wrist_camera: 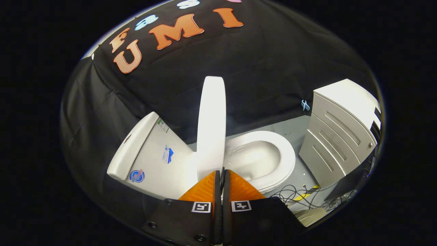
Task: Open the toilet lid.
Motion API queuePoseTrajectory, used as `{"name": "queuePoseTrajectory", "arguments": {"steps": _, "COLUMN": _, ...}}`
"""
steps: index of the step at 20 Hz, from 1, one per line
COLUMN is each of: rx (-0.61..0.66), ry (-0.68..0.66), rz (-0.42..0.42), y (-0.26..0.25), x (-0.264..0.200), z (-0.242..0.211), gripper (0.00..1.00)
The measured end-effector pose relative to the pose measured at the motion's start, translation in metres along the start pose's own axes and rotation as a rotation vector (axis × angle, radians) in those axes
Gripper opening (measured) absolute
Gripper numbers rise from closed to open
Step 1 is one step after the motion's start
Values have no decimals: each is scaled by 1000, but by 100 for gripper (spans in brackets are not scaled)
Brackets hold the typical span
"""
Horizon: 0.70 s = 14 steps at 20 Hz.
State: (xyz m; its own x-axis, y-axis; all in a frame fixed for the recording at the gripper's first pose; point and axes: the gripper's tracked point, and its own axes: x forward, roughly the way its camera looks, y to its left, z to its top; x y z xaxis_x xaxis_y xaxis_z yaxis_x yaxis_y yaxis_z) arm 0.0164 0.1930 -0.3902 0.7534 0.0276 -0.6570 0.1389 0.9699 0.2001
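Your gripper (222,172) sits at the bottom centre of the frame, its two fingers (205,188) pressed nearly together with only a thin slit between them, nothing visibly held. Just ahead of the tips, the toilet lid (211,126) stands raised on edge, rising toward the middle of the frame; whether the tips touch its lower edge you cannot tell. Left of the lid leans the tank (150,153), carrying stickers. Right of the lid, the seat (285,160) rings the open bowl (254,160), which looks bare inside. Farther right stands a drawer cabinet (336,133), drawers shut. Cables (300,196) tangle on the floor (293,130) at lower right.
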Motion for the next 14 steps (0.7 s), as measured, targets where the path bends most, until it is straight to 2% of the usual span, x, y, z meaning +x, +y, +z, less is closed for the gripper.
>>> {"name": "queuePoseTrajectory", "arguments": {"steps": 14, "rx": -187, "ry": -50, "rz": -40, "y": 73, "x": -10, "z": -1, "gripper": 8}}
